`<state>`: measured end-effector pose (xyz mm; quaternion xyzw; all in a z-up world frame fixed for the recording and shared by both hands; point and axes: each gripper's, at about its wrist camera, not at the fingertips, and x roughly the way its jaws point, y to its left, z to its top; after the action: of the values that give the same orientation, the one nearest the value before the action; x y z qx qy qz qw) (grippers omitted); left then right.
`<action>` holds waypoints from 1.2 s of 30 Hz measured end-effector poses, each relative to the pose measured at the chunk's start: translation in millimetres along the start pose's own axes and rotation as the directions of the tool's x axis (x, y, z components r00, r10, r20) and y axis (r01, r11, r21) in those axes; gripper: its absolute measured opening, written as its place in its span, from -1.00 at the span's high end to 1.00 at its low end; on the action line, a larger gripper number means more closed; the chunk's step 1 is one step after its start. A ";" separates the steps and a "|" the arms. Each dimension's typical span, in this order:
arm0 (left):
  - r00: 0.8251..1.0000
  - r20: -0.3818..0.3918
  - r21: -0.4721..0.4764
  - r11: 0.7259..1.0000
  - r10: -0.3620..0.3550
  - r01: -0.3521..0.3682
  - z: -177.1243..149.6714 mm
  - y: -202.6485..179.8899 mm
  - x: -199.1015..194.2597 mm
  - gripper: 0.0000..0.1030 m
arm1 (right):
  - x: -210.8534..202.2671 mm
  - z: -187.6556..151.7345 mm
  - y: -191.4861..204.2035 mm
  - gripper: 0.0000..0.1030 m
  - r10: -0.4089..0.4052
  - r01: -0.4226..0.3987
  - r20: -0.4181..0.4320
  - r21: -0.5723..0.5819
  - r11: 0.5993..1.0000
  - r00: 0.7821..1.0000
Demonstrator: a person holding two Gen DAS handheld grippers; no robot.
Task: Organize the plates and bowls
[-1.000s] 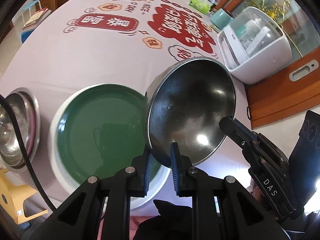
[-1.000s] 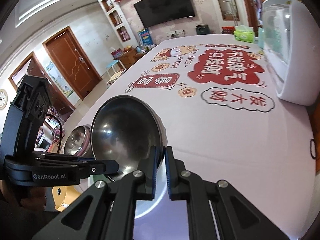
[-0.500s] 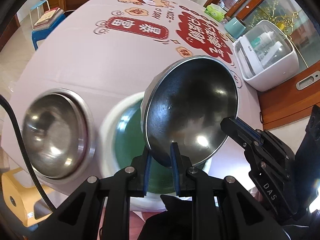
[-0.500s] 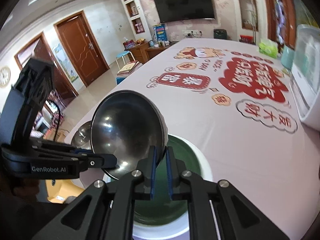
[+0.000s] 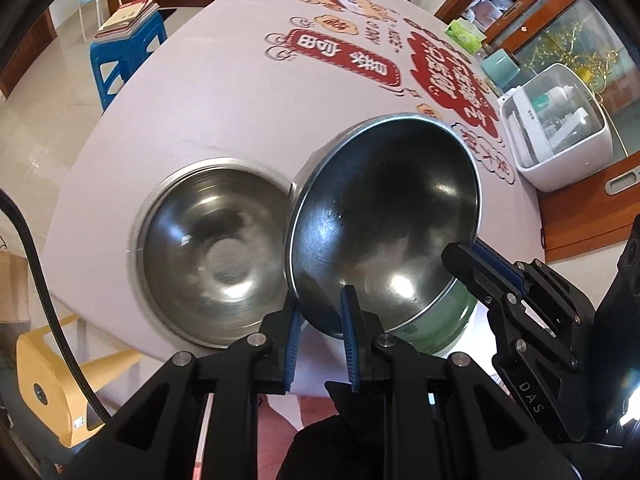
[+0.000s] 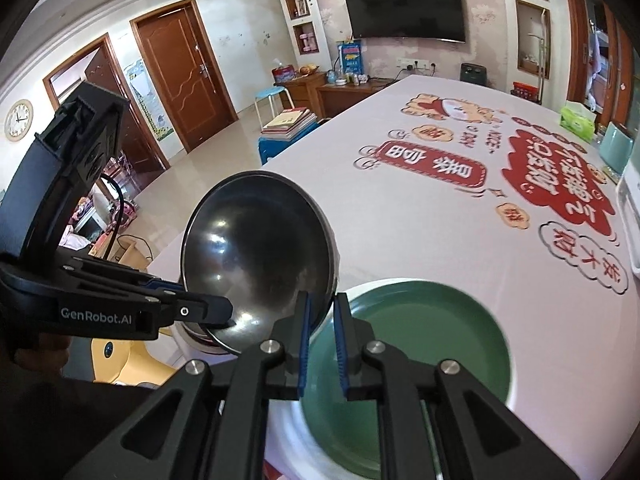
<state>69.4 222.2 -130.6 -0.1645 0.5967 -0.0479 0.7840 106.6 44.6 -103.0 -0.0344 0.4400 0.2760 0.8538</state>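
Note:
A steel bowl (image 5: pixel 384 216) hangs tilted above the table, held by its rim from two sides. My left gripper (image 5: pixel 322 304) is shut on the near rim. My right gripper (image 6: pixel 322 300) is shut on the opposite rim; in the left wrist view it reaches in from the right (image 5: pixel 460 252). A second steel bowl (image 5: pixel 212 252) rests on the tablecloth just left of and below the held one. A green plate (image 6: pixel 408 360) with a white rim lies to the right, partly hidden under the held bowl (image 6: pixel 256 248).
A white countertop appliance (image 5: pixel 556 128) stands at the table's far right. A blue stool with books (image 5: pixel 124 48) and a yellow stool (image 5: pixel 52 380) stand on the floor beyond the table's left edge. The printed tablecloth (image 6: pixel 440 208) stretches away behind.
Both grippers have carried the held bowl leftward across the table. It has passed from over the green plate to beside the second steel bowl, which now fills the left wrist view's centre.

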 end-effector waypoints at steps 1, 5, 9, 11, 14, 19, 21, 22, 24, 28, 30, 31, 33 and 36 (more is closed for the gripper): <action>1.000 -0.005 0.000 1.000 0.002 -0.002 -1.5 7.1 -1.2 0.68 | 3.1 -0.6 4.0 0.78 0.001 -0.001 -0.006 0.000 1.000 1.000; 1.000 -0.021 0.005 1.000 0.008 -0.008 -3.7 24.5 -2.6 0.68 | 15.4 -1.9 18.0 0.77 0.000 0.000 -0.025 0.010 1.000 1.000; 0.999 -0.046 0.023 1.000 0.015 -0.014 -4.9 40.5 -2.5 0.67 | 25.9 -3.4 32.5 0.77 -0.006 0.007 -0.035 0.030 1.000 0.999; 0.998 -0.061 0.029 0.999 0.015 -0.013 -3.8 50.4 -1.2 0.67 | 30.4 -4.8 39.1 0.76 -0.007 0.008 -0.038 0.042 0.999 0.999; 0.996 -0.086 0.045 0.999 0.015 -0.011 0.9 59.8 1.9 0.67 | 36.0 -7.0 49.5 0.75 -0.025 0.027 -0.045 0.055 0.998 0.999; 0.993 -0.114 0.108 0.994 0.014 -0.001 9.5 69.3 4.6 0.63 | 43.9 -8.6 61.0 0.72 -0.066 0.071 -0.054 0.093 0.993 0.996; 0.992 -0.129 0.129 0.992 0.010 0.006 12.5 73.3 6.9 0.62 | 48.5 -10.2 65.4 0.71 -0.083 0.090 -0.070 0.109 0.990 0.994; 0.989 -0.146 0.146 0.989 0.011 0.011 13.1 75.0 9.7 0.62 | 49.9 -10.8 66.8 0.70 -0.090 0.099 -0.076 0.115 0.989 0.993; 0.987 -0.161 0.167 0.986 0.010 0.017 13.2 76.6 12.4 0.60 | 52.5 -12.6 69.1 0.69 -0.106 0.117 -0.084 0.131 0.984 0.991; 0.987 -0.162 0.205 0.978 -0.010 0.044 14.3 80.6 8.7 0.53 | 55.7 -15.8 75.7 0.62 -0.130 0.144 -0.099 0.158 0.977 0.987; 0.986 -0.163 0.221 0.974 -0.017 0.053 14.8 82.4 7.5 0.53 | 55.2 -16.8 78.9 0.62 -0.144 0.159 -0.101 0.168 0.973 0.984; 0.986 -0.163 0.227 0.972 -0.020 0.057 14.8 82.6 7.3 0.53 | 55.1 -16.6 79.5 0.61 -0.148 0.164 -0.102 0.170 0.972 0.984; 0.986 -0.163 0.235 0.970 -0.022 0.060 15.8 83.3 6.3 0.53 | 54.3 -17.0 81.9 0.61 -0.156 0.172 -0.103 0.176 0.969 0.982; 0.988 -0.153 0.248 0.967 -0.020 0.058 18.3 85.1 2.5 0.51 | 53.2 -17.5 83.5 0.61 -0.169 0.186 -0.104 0.181 0.966 0.980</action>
<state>77.2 305.3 -155.3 -0.0714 0.6393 -0.1509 0.7507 76.4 133.4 -139.3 -0.0042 0.4965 0.1536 0.8543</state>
